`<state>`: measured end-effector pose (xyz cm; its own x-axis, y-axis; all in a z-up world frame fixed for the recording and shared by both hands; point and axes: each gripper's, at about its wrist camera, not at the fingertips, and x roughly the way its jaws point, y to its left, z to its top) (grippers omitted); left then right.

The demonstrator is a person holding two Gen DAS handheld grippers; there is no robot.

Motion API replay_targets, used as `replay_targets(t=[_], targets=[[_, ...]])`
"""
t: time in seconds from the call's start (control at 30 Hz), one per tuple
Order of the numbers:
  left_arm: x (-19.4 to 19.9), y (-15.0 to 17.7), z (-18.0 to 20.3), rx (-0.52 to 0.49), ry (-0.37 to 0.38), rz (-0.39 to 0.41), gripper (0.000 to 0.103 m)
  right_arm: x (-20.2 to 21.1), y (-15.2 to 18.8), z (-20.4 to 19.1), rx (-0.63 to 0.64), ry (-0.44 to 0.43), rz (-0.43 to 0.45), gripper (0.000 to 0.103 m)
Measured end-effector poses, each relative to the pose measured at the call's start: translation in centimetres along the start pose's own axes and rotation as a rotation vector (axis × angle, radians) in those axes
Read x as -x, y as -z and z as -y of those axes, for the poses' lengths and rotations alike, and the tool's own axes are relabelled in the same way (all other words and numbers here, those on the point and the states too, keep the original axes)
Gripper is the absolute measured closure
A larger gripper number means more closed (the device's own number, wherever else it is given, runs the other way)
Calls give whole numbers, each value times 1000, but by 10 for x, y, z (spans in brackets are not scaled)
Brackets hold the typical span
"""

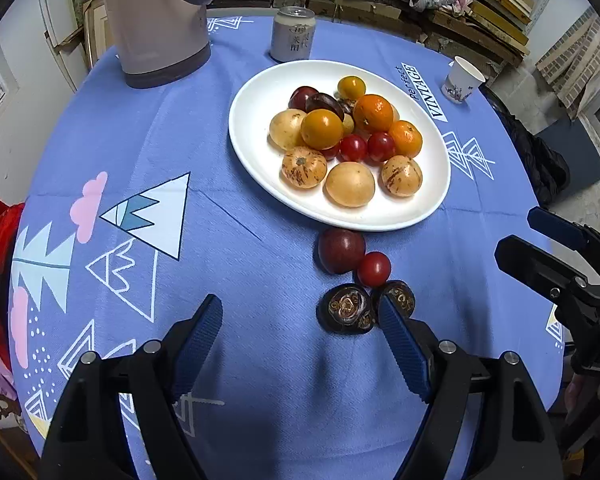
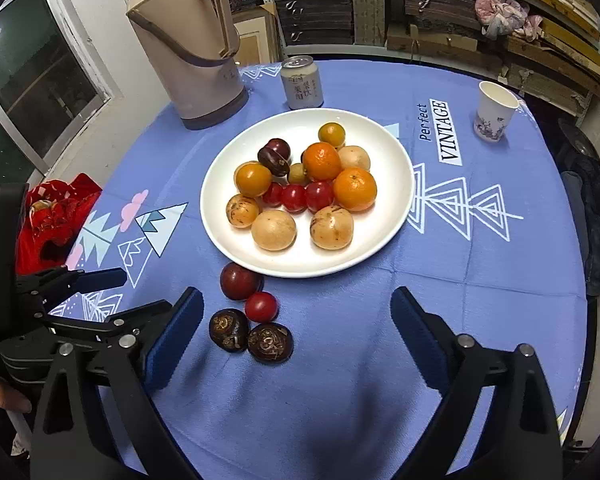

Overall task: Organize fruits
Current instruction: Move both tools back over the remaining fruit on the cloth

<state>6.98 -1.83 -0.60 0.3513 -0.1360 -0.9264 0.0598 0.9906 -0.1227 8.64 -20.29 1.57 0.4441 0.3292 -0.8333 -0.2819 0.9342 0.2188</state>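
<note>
We hold left gripper [image 1: 300, 320] and right gripper [image 2: 296, 312] with jaws apart, nothing between. Just ahead on blue tablecloth [image 2: 480, 300]: two water chestnuts [image 2: 229, 330], cherry tomato [image 2: 261, 307], plum [image 2: 241, 281]. Beyond, white plate [image 2: 392, 216] heaped with fruit.

Glossy white ceramic plate [image 2: 396, 216], matt woven blue cloth [image 2: 340, 380], metal can [image 2: 302, 82], paper cup [image 2: 494, 112]

Plate [image 2: 220, 236] of fruit mid-counter [image 2: 480, 300]; four loose fruits [image 2: 252, 316] just before it; flask [image 2: 192, 48], can [image 2: 302, 82] behind.
</note>
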Motion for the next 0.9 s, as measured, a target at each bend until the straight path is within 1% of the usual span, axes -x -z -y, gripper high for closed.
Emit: replay_targets(t=[0.2, 0.33, 0.43, 0.6, 0.7, 0.8, 0.9], targets=[[-3, 1, 0, -4, -6, -8, 22, -2, -1, -1, 9, 12, -1, 5], [-6, 1, -1, -4, -11, -16, 21, -8, -1, -1, 20, 10, -16, 5], [-7, 1, -3, -4, -16, -19, 17, -13, 2, -1, 29, 5, -30, 5], [-12, 2, -7, -6, -20, -35, 17, -19, 7, -1, 50, -7, -31, 5], [-17, 4, -9, -14, -18, -46, 17, -25, 17, -5, 100, -19, -45, 5], [-23, 7, -12, -21, -26, -64, 14, -34, 30, -7, 135, -2, -70, 5], [-29, 9, -18, -8, -25, -82, 14, -43, 38, -6, 145, -9, -101, 5]])
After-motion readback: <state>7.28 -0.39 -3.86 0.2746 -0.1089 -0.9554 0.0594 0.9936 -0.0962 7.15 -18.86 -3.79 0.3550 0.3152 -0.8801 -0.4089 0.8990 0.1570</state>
